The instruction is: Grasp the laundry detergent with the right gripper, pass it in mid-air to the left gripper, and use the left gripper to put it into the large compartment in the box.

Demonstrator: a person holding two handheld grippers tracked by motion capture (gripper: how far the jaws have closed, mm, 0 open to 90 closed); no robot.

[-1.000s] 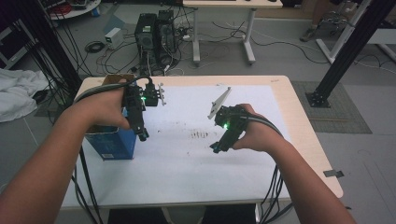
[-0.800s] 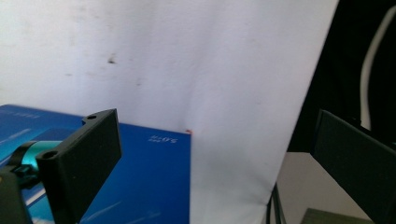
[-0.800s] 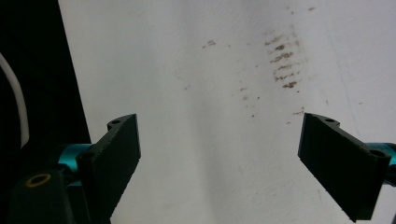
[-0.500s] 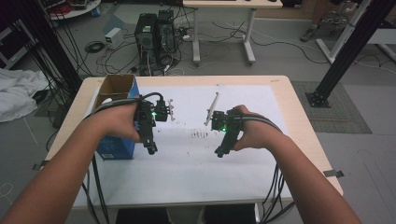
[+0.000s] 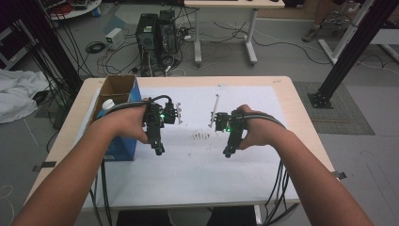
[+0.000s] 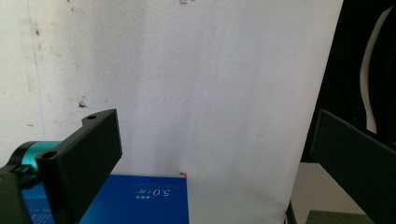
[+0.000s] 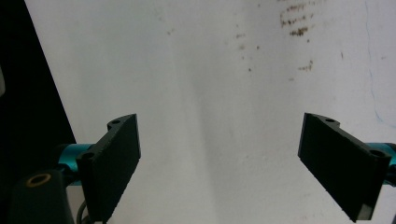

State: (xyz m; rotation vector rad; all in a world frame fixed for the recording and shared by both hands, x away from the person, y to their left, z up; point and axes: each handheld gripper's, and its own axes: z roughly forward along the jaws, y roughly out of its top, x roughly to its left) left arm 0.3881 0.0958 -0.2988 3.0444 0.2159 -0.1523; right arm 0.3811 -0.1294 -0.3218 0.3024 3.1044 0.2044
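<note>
Both claws have swung inward, left claw (image 5: pixel 158 149) and right claw (image 5: pixel 227 153) now level, jaws wide, empty; blue cardboard box (image 5: pixel 123 146) sits just left of left claw, untouched.

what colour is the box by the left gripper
Blue outside, brown cardboard inside: the open-topped box, clearest in the high view.

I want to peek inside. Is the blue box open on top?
Open: the blue box shows upright brown flaps, with a white-capped thing inside.
</note>
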